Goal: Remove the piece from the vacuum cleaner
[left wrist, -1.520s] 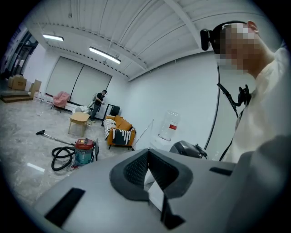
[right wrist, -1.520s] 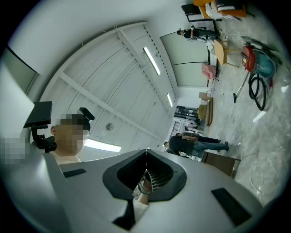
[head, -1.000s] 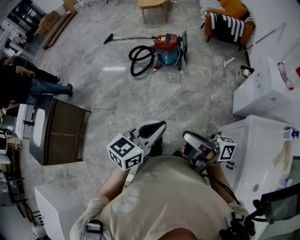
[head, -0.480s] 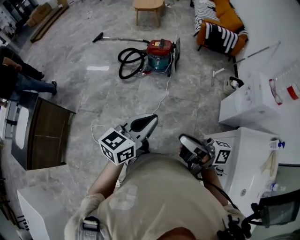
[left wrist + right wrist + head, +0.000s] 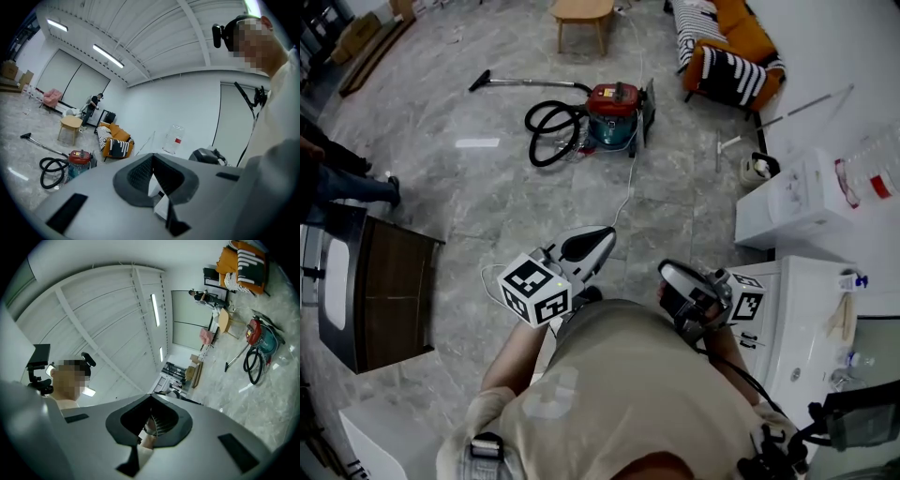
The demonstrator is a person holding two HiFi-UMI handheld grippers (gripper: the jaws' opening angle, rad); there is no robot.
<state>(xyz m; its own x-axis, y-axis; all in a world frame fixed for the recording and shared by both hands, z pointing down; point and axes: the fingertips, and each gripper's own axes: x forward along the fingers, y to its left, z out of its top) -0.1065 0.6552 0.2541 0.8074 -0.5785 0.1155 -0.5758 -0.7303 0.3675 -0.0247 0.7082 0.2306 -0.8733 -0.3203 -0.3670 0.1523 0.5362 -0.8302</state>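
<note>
2 hand-held grippers, both near the person's chest, both empty. Left gripper (image 5: 152, 156): jaws pressed together at the tips, nothing between them. Right gripper (image 5: 151, 398): same, jaws closed tip to tip, nothing held. 2 black-and-white marker cubes: left marker cube (image 5: 532, 289), right marker cube (image 5: 746, 303).

1 canister vacuum cleaner with red lid and teal body (image 5: 615, 111) sits on the grey marble-pattern floor (image 5: 487, 197), well ahead of both grippers. Neither gripper touches it. In the left gripper view it sits low and left of where the jaws point.

Vacuum parts, counted:
- 1 black corrugated hose (image 5: 546, 131), coiled in loops against the canister on the left gripper's side.
- 1 long silver wand (image 5: 539, 82), lying flat beyond the hose. Long axis runs crosswise to the way the grippers point.
- 1 black floor nozzle (image 5: 478, 81) on the wand's far-left end, pointing away from the canister.
- 1 white power cord (image 5: 630, 178), trailing from the canister back toward the grippers.

Which way the canister's own front faces: can't tell.

Around: 1 pale wooden stool (image 5: 583, 11) beyond the vacuum, 1 orange armchair with striped cushions (image 5: 727, 61) ahead and right of the right gripper, 1 dark brown cabinet (image 5: 389, 291) left of the left gripper, 1 white counter (image 5: 806, 309) just right of the right gripper.
</note>
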